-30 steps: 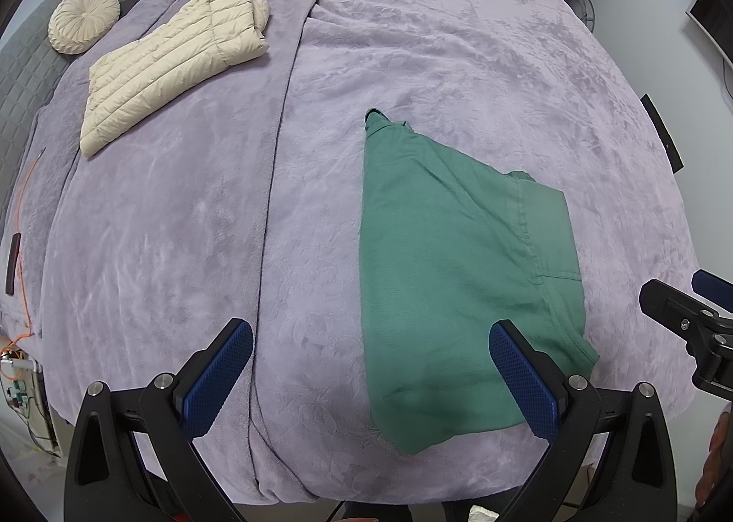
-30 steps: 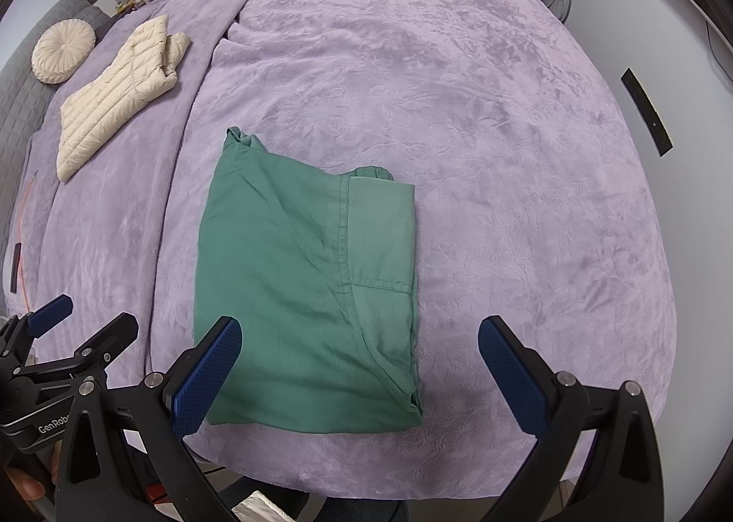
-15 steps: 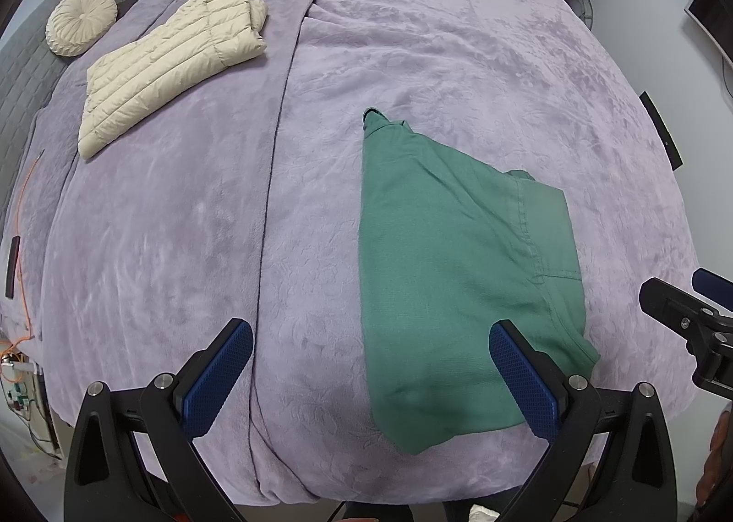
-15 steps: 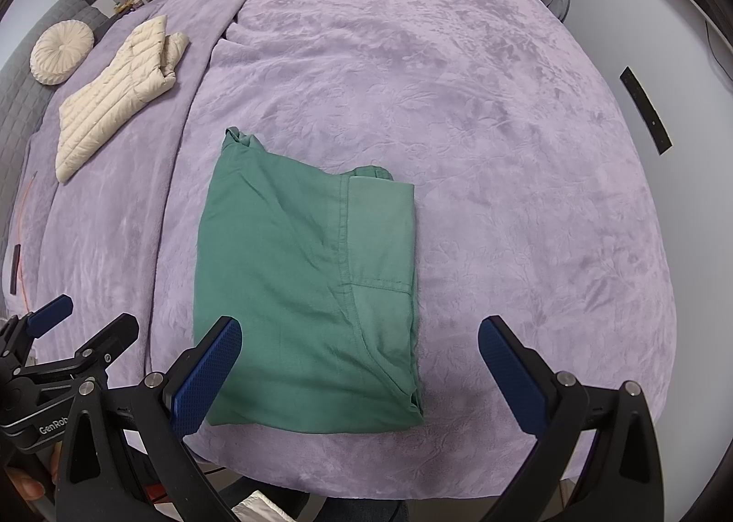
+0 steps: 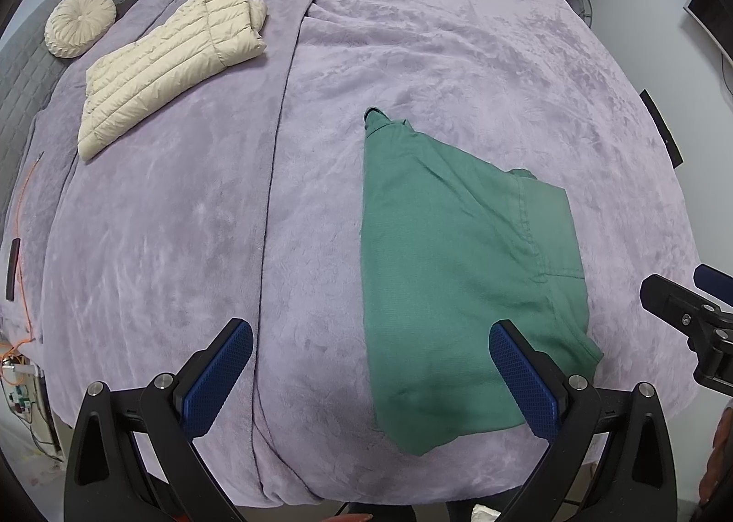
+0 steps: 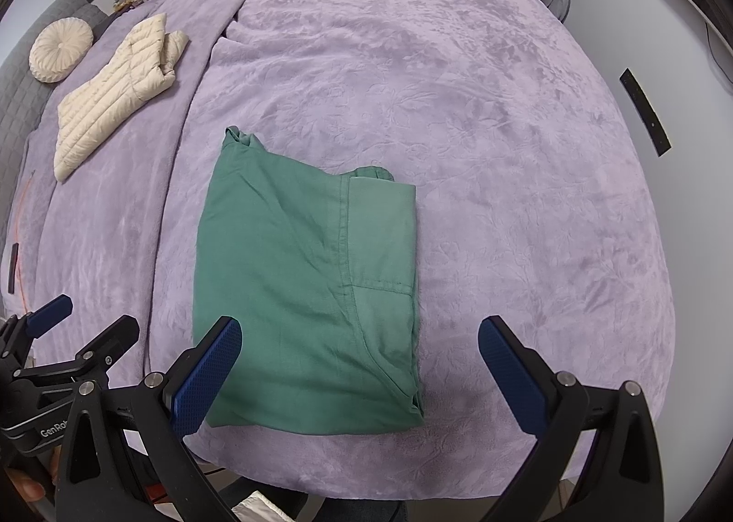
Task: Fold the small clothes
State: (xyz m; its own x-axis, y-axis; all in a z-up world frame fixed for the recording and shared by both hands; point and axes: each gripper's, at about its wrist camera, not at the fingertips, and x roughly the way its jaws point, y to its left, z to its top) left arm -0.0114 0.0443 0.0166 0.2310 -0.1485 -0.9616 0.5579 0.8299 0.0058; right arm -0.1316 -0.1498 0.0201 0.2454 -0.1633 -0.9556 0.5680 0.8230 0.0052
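Shirt: green shirt (image 6: 302, 297) lay folded at lower centre of the bed (image 6: 504, 155).
Left gripper (image 5: 371, 377): fingers spread, empty.
Right gripper (image 6: 359, 375): fingers spread, empty.

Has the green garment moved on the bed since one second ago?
No. The green garment keeps its place against the blanket seam and the cream jacket; both grippers hang open over the bed's near edge.
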